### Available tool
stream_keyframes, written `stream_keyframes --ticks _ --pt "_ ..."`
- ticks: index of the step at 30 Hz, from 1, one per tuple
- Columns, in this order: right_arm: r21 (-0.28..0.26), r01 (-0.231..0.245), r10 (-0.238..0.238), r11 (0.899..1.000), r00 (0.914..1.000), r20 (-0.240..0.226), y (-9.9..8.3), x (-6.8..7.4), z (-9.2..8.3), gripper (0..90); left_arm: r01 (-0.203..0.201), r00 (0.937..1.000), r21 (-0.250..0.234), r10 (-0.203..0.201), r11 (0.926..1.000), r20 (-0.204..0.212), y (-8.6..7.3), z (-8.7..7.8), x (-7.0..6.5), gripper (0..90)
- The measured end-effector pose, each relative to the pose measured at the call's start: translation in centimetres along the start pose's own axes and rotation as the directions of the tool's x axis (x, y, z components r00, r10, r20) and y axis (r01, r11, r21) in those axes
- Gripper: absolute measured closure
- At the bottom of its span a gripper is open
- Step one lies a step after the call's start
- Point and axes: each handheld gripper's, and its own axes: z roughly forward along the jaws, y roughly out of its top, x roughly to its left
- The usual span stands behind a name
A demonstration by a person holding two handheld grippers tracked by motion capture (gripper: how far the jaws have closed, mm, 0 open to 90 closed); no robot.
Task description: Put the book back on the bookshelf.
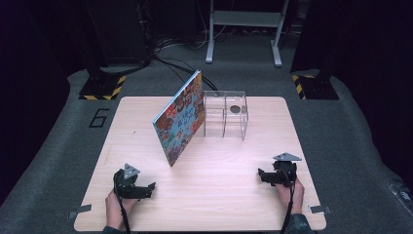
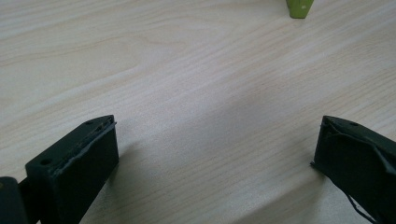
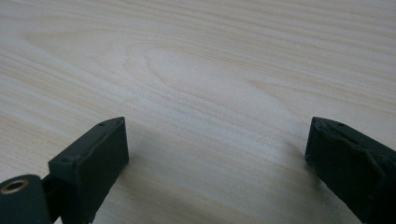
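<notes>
A colourful picture book point(image 1: 181, 117) stands tilted on the wooden table point(image 1: 234, 195), leaning against a clear plastic organiser box point(image 1: 225, 114) behind it. My left gripper point(image 1: 146, 189) rests low at the front left of the table, held in a hand; in its own view the left gripper point(image 2: 217, 135) is open with only bare wood between the jaws, and a green corner of the book point(image 2: 299, 7) shows at the top edge. My right gripper point(image 1: 263, 175) sits at the front right. In its own view the right gripper point(image 3: 217, 135) stands open over bare wood.
A small dark round object point(image 1: 235, 109) lies in the right compartment of the clear box. The table ends close behind both hands. Beyond it are grey carpet, black stands with yellow-black bases point(image 1: 102, 87) and a metal frame point(image 1: 243, 29).
</notes>
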Motion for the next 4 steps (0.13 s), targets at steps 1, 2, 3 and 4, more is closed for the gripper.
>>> stream_keyframes --ticks 1,2,3,4 --pt "0.001 -0.002 0.002 1.000 1.0000 0.000 0.00 0.03 0.00 5.2 0.000 1.0000 0.001 0.000 1.0000 0.000 0.00 0.00 0.00 0.0" --pt "0.004 0.001 -0.001 1.000 1.0000 -0.006 0.00 0.01 -0.03 4.9 0.000 1.0000 0.001 0.000 1.0000 0.000 0.00 0.00 0.00 0.0" --pt "0.006 0.001 -0.001 1.000 1.0000 -0.006 0.00 0.00 -0.03 4.8 0.000 1.0000 0.001 0.000 1.0000 0.000 0.00 0.00 0.00 0.0" --pt "0.007 0.001 -0.001 1.000 1.0000 -0.006 0.00 0.01 -0.02 4.7 -0.001 1.0000 0.000 0.001 1.0000 0.001 0.00 0.00 0.01 0.0"
